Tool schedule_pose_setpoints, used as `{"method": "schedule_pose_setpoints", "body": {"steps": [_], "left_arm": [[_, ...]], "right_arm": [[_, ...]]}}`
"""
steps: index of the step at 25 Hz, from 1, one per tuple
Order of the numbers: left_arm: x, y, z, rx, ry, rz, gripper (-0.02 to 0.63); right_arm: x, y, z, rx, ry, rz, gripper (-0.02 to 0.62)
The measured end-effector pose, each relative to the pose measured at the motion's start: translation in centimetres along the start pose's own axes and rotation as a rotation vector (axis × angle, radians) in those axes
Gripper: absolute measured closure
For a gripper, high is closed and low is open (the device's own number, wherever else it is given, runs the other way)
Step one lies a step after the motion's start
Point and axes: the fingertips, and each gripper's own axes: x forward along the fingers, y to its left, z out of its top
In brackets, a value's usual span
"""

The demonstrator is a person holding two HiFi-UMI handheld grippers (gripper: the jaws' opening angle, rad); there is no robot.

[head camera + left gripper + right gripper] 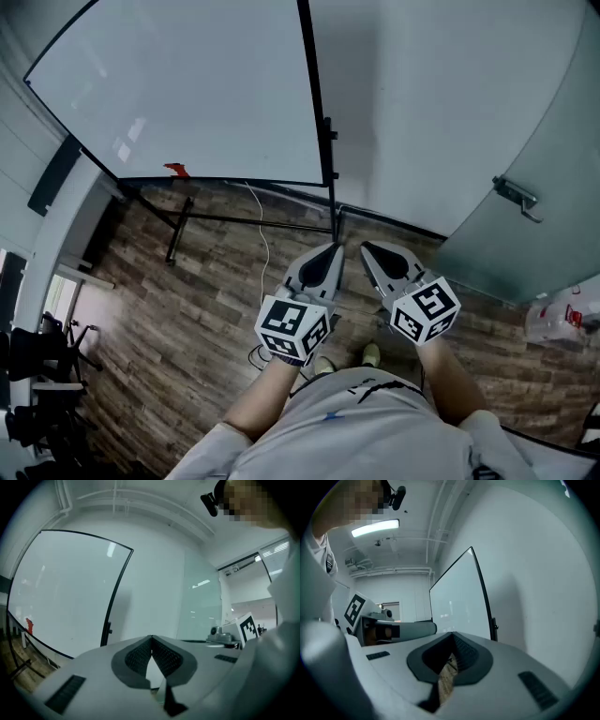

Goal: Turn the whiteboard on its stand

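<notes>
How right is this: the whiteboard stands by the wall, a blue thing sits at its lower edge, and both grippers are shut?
The thing at the whiteboard's lower edge is red, not blue; the head view shows it. The rest is right: left gripper and right gripper are shut.

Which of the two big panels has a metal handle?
The frosted glass door at right; the black-framed whiteboard at left bears only a small red object on its lower edge.

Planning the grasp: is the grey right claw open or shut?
Shut. On the grey right claw, the jaws touch at the tip, holding nothing.
</notes>
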Motion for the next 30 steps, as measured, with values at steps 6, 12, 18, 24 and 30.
{"method": "schedule_pose_setpoints", "body": {"steps": [6, 12, 18, 24, 30], "left_arm": [[-0.9, 0.2, -0.3, -0.013, -0.001, -0.002, 0.594], [-2.5, 1.1, -0.9, -0.027, -0.002, -0.008, 0.594], [-3.5, 2.7, -0.5, -0.012, -0.006, -0.029, 0.594], [-3.6, 4.0, -1.8, -0.04, 0.02, -0.038, 0.594], [-1.7, 5.8, -1.5, -0.034, 0.01, -0.006, 0.594]], "right_arm": [[0.0, 0.7, -0.2, 0.005, -0.001, 0.002, 0.583], [0.8, 1.6, -0.4, 0.052, -0.016, 0.029, 0.581], [2.6, 2.5, -0.1, 0.064, -0.045, 0.067, 0.58], [4.5, -0.4, 1.6, 0.031, -0.056, 0.086, 0.564], [8.9, -5.8, 2.8, -0.023, -0.049, 0.125, 0.529]]}}
